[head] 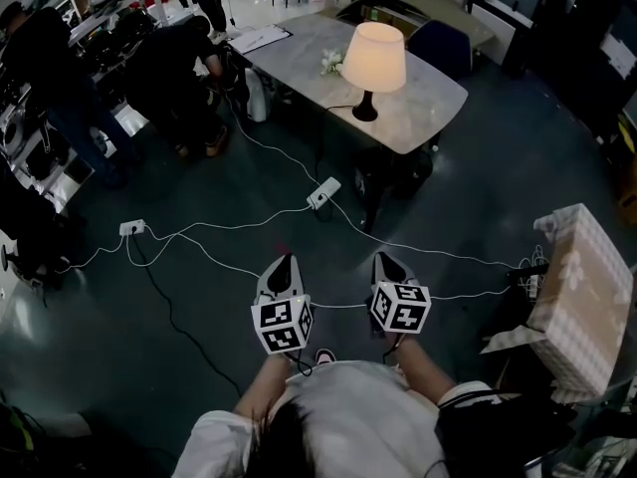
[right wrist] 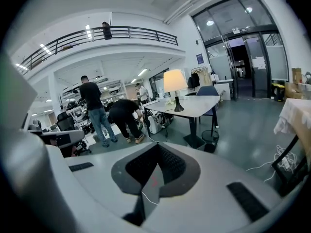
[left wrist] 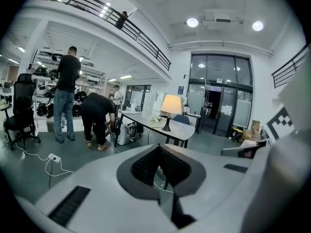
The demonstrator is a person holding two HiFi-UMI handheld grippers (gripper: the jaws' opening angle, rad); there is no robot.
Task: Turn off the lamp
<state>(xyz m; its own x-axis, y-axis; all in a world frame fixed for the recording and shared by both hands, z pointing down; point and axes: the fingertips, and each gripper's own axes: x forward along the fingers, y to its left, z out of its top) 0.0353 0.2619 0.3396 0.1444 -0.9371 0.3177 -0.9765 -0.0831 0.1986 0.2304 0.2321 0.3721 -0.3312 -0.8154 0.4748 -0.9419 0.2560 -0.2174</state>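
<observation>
The table lamp with a cream fabric shade and a dark base stands lit on the grey rounded table, well apart from both grippers. The left gripper and the right gripper are held side by side above the dark floor. Each has its jaws pressed together, with nothing between them. Thin white cables lie on the floor between the grippers and the table.

The lamp, lit, cream shade on a dark base, stands upright on the grey table

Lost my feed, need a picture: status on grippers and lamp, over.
Left gripper and right gripper shut, empty. Cream-shaded, black-based table lamp lit on grey table, well ahead. White corded power strip lies between.
</observation>
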